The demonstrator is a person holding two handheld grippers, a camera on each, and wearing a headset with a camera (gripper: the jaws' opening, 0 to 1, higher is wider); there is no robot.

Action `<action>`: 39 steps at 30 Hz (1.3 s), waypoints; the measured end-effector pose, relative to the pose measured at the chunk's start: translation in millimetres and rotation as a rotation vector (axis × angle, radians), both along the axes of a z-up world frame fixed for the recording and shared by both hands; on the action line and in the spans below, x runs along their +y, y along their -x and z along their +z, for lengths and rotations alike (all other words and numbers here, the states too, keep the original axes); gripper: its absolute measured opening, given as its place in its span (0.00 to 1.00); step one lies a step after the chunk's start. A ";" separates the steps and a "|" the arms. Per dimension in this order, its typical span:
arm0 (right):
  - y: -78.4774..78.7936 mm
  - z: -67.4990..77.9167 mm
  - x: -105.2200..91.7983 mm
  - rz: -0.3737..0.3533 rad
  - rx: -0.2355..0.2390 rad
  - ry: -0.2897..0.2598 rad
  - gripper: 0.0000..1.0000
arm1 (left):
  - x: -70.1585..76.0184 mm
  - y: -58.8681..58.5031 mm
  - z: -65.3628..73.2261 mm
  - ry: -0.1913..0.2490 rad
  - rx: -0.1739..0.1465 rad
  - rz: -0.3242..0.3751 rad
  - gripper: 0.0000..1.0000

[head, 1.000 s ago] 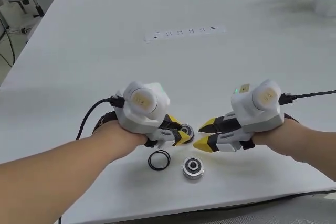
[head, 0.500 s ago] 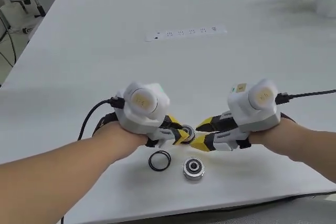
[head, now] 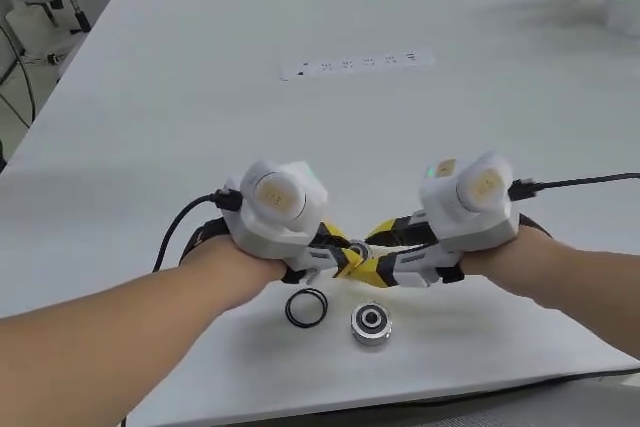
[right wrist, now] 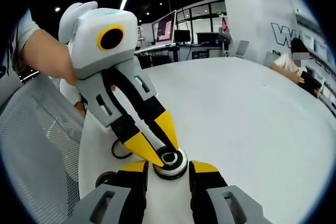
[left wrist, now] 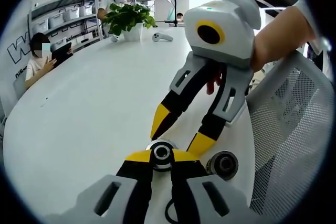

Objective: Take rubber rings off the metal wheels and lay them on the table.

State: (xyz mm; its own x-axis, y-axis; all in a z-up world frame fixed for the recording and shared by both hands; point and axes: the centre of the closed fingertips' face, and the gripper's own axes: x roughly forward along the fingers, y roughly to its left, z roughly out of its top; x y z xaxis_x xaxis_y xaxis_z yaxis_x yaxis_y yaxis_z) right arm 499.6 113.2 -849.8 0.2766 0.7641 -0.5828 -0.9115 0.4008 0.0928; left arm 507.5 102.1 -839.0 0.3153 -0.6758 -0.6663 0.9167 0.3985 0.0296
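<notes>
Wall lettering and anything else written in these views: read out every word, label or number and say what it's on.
"W": a big dark letter on the white wall in the right gripper view. The rest of the word is cut off. The same lettering is in the left gripper view, and no more of it can be read there.
Power strip on the table, head view: its markings are too small to read.

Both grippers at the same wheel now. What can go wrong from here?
1. The left gripper pinches the held wheel at its jaw tips alone, so a pull from the right gripper may tug it loose.
2. A dropped wheel would likely hit the loose ring and second wheel lying just below.
</notes>
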 end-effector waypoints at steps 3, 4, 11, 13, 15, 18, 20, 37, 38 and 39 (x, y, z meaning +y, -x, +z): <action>0.3 -4.8 1.9 0.007 -0.013 0.021 0.29 | 0.1 0.3 0.1 0.002 0.000 0.003 0.07; -0.3 -6.0 1.6 0.007 -0.020 0.030 0.29 | 0.3 -0.1 0.1 0.003 0.000 0.004 0.07; -2.1 -7.5 -0.9 0.002 -0.041 0.053 0.26 | 0.7 0.9 0.0 0.008 0.001 0.008 0.07; -1.3 -7.6 -2.4 0.004 -0.043 0.054 0.25 | 0.7 0.9 -0.2 0.013 0.000 0.012 0.07; -0.4 -6.8 -3.5 0.003 -0.044 0.053 0.25 | 0.7 1.0 -0.1 0.016 0.001 0.014 0.07; -0.1 -6.2 -4.6 0.001 -0.042 0.048 0.24 | 0.6 1.0 -0.3 0.015 0.002 0.015 0.07; 0.5 -6.2 -5.5 0.000 -0.036 0.046 0.23 | 0.6 1.1 -0.5 0.015 0.002 0.016 0.07; 6.0 -6.1 -13.2 -0.002 0.015 0.015 0.17 | 0.4 2.2 -1.3 0.019 0.005 0.024 0.07; 6.1 -5.9 -13.2 -0.001 0.017 0.013 0.17 | 0.4 2.2 -1.3 0.019 0.006 0.024 0.07; 6.3 -5.6 -13.1 -0.001 0.023 0.010 0.17 | 0.4 2.3 -1.3 0.019 0.006 0.024 0.07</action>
